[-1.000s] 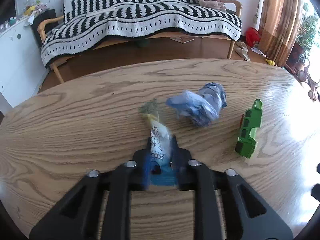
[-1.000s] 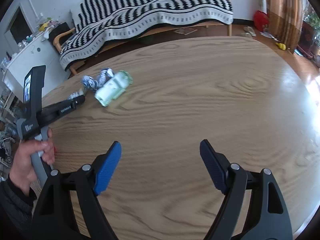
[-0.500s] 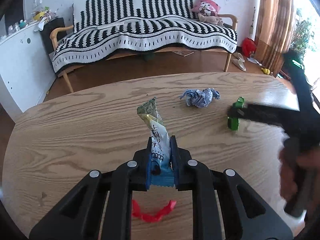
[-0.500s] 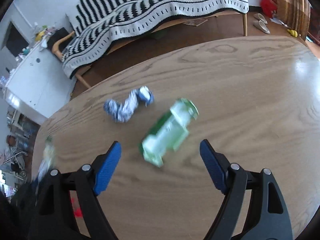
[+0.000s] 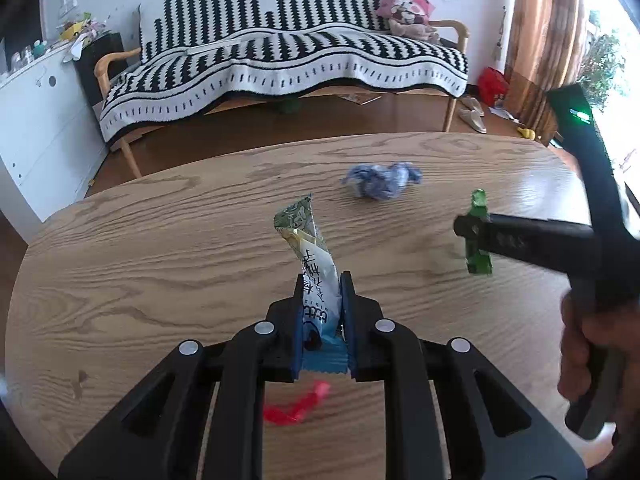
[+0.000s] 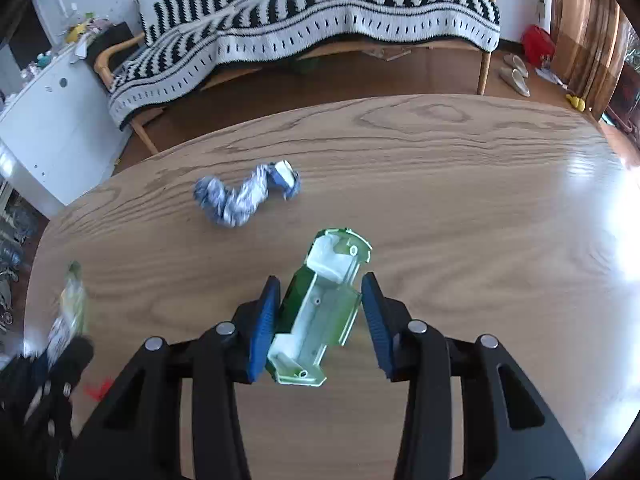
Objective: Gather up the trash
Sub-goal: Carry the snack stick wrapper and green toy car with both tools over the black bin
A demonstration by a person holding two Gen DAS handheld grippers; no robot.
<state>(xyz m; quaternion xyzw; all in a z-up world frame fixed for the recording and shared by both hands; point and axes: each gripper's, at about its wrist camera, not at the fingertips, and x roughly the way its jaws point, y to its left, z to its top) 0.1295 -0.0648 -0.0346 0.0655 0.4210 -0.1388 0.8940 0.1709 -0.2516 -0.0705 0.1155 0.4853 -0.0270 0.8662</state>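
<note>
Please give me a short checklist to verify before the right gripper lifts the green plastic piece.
1. Green plastic piece sits between the right gripper pads: ok.
2. Both pads pressing on it: not ok; jaws closing, a gap shows on one side.
3. Left gripper holds the snack wrapper: ok.
4. Crumpled blue paper lies apart from the piece: ok.
5. Piece lies flat on the table: cannot tell.

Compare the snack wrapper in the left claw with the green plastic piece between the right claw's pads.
The snack wrapper is soft printed film, and the green plastic piece is a rigid translucent shell. The wrapper stands up from the left claw, which is shut on it; the green piece lies on the table. The right claw is closing around it, and a gap remains on one side. Both are small trash.
</note>
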